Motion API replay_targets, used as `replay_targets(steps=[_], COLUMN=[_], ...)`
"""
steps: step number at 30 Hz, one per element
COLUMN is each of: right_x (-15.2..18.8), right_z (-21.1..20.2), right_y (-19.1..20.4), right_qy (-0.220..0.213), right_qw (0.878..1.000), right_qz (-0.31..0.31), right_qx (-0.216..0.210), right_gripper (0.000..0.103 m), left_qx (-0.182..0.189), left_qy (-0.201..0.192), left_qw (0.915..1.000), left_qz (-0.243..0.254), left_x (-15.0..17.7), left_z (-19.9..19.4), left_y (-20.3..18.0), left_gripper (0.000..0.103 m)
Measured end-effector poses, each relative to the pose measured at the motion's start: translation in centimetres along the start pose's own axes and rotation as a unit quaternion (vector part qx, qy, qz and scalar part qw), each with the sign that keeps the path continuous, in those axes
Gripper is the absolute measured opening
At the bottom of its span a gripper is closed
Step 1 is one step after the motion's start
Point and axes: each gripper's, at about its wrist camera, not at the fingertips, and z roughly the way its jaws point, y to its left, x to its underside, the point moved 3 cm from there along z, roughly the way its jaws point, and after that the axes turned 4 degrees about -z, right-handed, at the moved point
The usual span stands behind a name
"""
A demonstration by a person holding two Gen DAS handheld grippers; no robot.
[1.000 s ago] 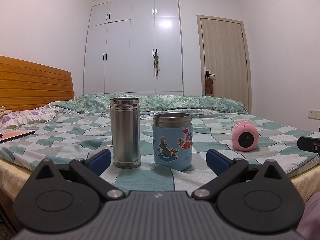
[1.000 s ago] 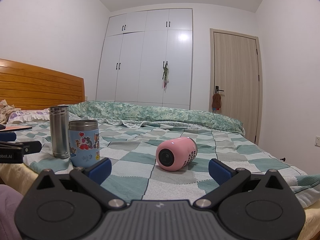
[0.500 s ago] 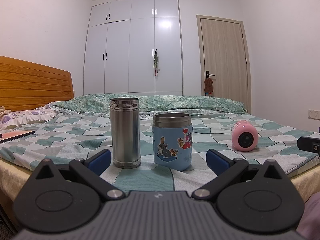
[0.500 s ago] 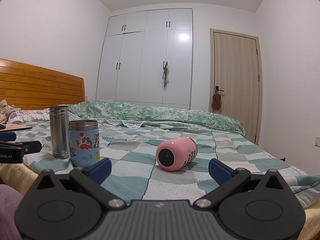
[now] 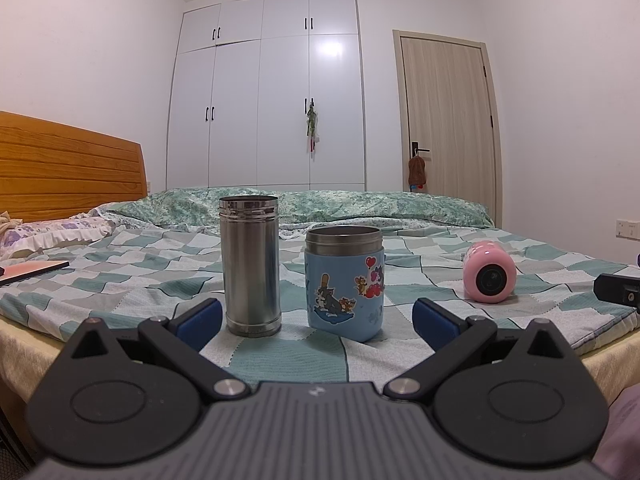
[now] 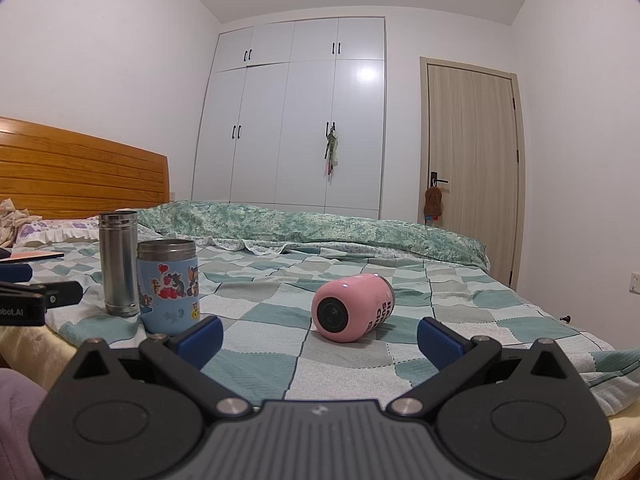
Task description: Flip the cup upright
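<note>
A pink cup (image 6: 352, 307) lies on its side on the checked bedspread, its base toward me; it also shows at the right in the left wrist view (image 5: 489, 276). My right gripper (image 6: 320, 338) is open and empty, short of the cup, at the bed's near edge. A steel flask (image 5: 250, 264) and a blue cartoon cup (image 5: 345, 282) stand upright side by side. My left gripper (image 5: 317, 318) is open and empty just in front of them. The left gripper's body shows at the left edge of the right wrist view (image 6: 28, 300).
The checked bedspread (image 6: 460, 316) covers the bed. A rolled green quilt (image 6: 320, 228) lies across the far side. A wooden headboard (image 6: 80, 176) and pillows are at the left. A white wardrobe (image 6: 304, 120) and a closed door (image 6: 472, 168) stand behind.
</note>
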Motion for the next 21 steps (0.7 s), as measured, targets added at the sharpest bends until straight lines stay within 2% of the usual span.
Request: replay_targets(steps=[14,21], right_x=[-0.17,-0.52], right_z=[-0.07,0.87], right_y=[0.13,-0.29], right_qy=[0.003,0.018], right_qw=[1.0,1.0], right_qz=[-0.002,0.004], right_qx=[0.0,-0.011], right_gripper=[0.103,0.103], left_qx=[-0.003,0.013], left_qy=[0.0,0.004], left_qw=[1.0,0.9999], left_qz=[0.003,0.004], left_x=[-0.04,-0.81], left_z=[0.07,0.4], left_y=[-0.26,-0.72], left_gripper=[0.103,0.103])
